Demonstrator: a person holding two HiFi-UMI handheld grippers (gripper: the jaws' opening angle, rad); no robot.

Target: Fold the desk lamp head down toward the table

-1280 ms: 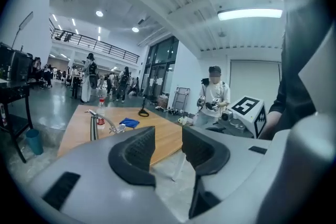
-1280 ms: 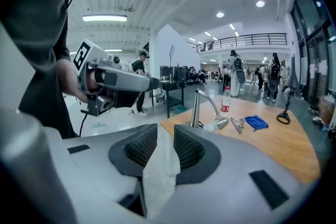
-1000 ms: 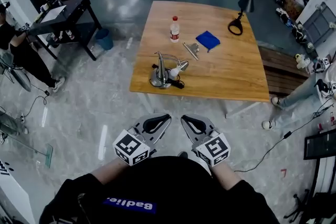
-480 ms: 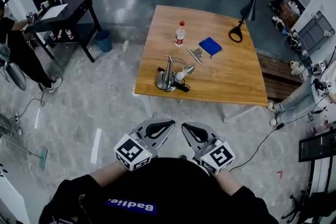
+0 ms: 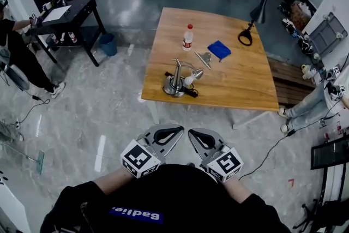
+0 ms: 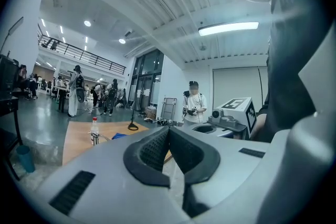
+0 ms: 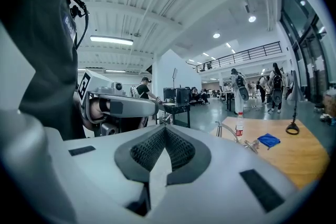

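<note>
The silver desk lamp [image 5: 175,82] stands near the front left edge of the wooden table [image 5: 240,84], its arm upright and its small head [image 5: 193,77] hanging to the right. The lamp also shows small and far off in the left gripper view [image 6: 96,137] and the right gripper view [image 7: 229,131]. My left gripper [image 5: 180,128] and right gripper [image 5: 191,132] are held side by side close to my body, over the floor and well short of the table. Both are shut with nothing between the pads [image 6: 152,148] [image 7: 149,148].
On the table are a plastic bottle [image 5: 188,36], a blue cloth [image 5: 219,49], a metal clip [image 5: 204,57] and a black lamp [image 5: 248,30] at the far right. A dark desk [image 5: 68,13] stands at the left. People stand around the hall. A bench [image 5: 294,82] lies right of the table.
Both grippers have shifted a little forward and drawn closer together, and their jaws have closed. The table and lamp sit slightly further right in the head view. The lamp itself has not moved.
</note>
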